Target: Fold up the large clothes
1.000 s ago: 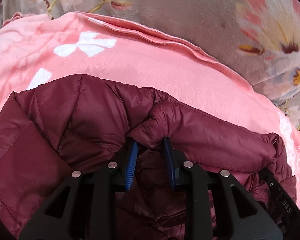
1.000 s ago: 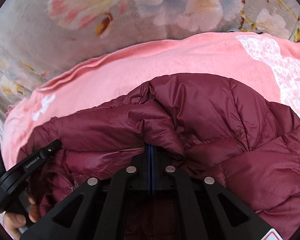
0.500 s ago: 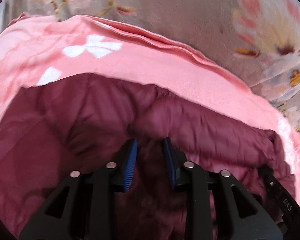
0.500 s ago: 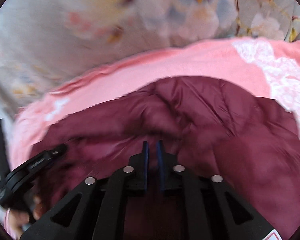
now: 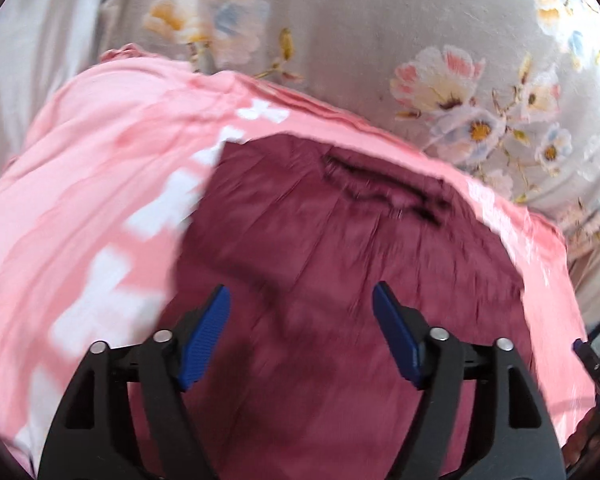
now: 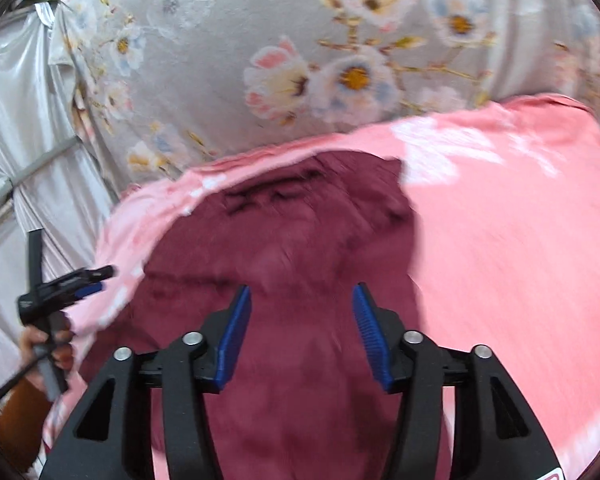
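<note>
A maroon puffer jacket (image 5: 340, 240) lies on a pink blanket (image 5: 80, 200), blurred by motion; the same jacket (image 6: 284, 240) shows in the right wrist view. My left gripper (image 5: 300, 308) hangs above and short of it, jaws opening, with nothing between the blue pads (image 5: 206, 336). My right gripper (image 6: 300, 304) is likewise above the jacket, jaws opening, nothing pinched between its pads (image 6: 370, 332). The left gripper (image 6: 88, 280) also appears at the left edge of the right wrist view, held by a hand.
The pink blanket (image 6: 520, 260) with white prints lies on a grey floral bedsheet (image 5: 420, 40). A pale curtain or sheet (image 6: 20, 120) hangs at the left. A hand (image 6: 48, 344) holds the other tool's grip at the lower left.
Both grippers let go of the jacket's folded edge, opened wide and pulled back and up. The jacket now lies flatter and farther from both cameras.
</note>
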Demonstrator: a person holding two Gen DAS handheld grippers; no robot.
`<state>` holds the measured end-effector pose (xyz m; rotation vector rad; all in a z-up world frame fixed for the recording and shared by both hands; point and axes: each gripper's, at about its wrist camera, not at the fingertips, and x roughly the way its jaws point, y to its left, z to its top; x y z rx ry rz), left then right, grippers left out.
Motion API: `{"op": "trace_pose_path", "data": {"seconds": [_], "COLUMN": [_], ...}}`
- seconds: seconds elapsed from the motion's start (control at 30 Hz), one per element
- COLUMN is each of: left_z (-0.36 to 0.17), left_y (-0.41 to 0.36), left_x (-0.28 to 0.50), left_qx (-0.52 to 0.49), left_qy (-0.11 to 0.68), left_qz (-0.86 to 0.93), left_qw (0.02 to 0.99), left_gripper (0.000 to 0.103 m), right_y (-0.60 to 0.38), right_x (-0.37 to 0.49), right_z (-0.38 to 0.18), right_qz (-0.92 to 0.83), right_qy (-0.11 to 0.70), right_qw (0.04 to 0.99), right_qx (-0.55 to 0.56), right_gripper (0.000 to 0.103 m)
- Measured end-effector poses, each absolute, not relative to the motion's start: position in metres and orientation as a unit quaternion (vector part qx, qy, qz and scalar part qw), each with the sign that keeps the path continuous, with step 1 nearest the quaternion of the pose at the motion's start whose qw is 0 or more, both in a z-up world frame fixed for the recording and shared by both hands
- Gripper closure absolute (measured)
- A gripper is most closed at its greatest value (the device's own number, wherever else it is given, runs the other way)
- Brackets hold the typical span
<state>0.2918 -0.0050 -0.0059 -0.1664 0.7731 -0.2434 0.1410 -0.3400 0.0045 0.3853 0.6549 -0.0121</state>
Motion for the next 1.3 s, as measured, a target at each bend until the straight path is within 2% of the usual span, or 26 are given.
{"op": "trace_pose_path", "data": {"seconds": [0.1,0.3,0.5,0.57,0.8,0.87,0.93,1.03,1.07,1.1,1.17,1.2,1.23,1.27,1.3], "left_z": [-0.018,-0.059,-0.080,-0.081,-0.072,-0.076,-0.079,-0.082,-0.082,-0.081,-0.079,-0.078,-0.078,-0.080,-0.079], "left_y": [0.021,0.086,0.102,0.097,0.116,0.129,0.129,0.117,0.114,0.111,0.109,0.109,0.110,0.111,0.111], "left_x": [0.262,0.222,0.201,0.200,0.192,0.192,0.194,0.194,0.194,0.193,0.192,0.192,0.193,0.193,0.192], "left_qx": [-0.075,-0.148,-0.154,-0.158,-0.178,-0.205,-0.196,-0.159,-0.155,-0.153,-0.162,-0.173,-0.188,-0.215,-0.222], "left_qy": [0.403,0.449,0.454,0.454,0.436,0.445,0.450,0.454,0.454,0.453,0.455,0.459,0.464,0.475,0.476], "left_qz": [-0.102,-0.047,-0.033,-0.042,0.034,0.030,0.025,0.023,0.020,0.017,-0.006,-0.023,-0.043,-0.070,-0.073], "left_qw": [0.906,0.880,0.877,0.876,0.882,0.871,0.871,0.877,0.877,0.878,0.876,0.871,0.865,0.851,0.848], "left_gripper": [0.027,0.026,0.024,0.014,0.015,0.015,0.015,0.015,0.017,0.019,0.048,0.056,0.079,0.093,0.095], "right_y": [-0.347,-0.371,-0.370,-0.369,-0.350,-0.347,-0.347,-0.347,-0.347,-0.348,-0.345,-0.342,-0.340,-0.338,-0.335], "right_x": [0.099,0.049,0.045,0.049,0.061,0.063,0.065,0.066,0.065,0.064,0.061,0.060,0.058,0.055,0.053], "right_z": [-0.012,-0.055,-0.079,-0.077,-0.078,-0.079,-0.080,-0.084,-0.084,-0.083,-0.080,-0.077,-0.074,-0.071,-0.067], "right_qz": [-0.028,-0.089,-0.097,-0.081,-0.069,-0.068,-0.061,-0.058,-0.057,-0.057,-0.059,-0.060,-0.061,-0.062,-0.063], "right_qy": [0.337,0.366,0.374,0.368,0.373,0.370,0.370,0.370,0.367,0.365,0.360,0.357,0.355,0.352,0.349], "right_qw": [0.919,0.888,0.874,0.873,0.871,0.871,0.869,0.863,0.860,0.860,0.863,0.866,0.868,0.872,0.875], "right_qx": [0.204,0.263,0.295,0.310,0.312,0.315,0.322,0.340,0.349,0.353,0.349,0.345,0.341,0.335,0.329], "right_gripper": [0.042,0.040,0.039,0.039,0.040,0.047,0.065,0.086,0.089,0.093,0.097,0.098,0.099,0.099,0.099]}}
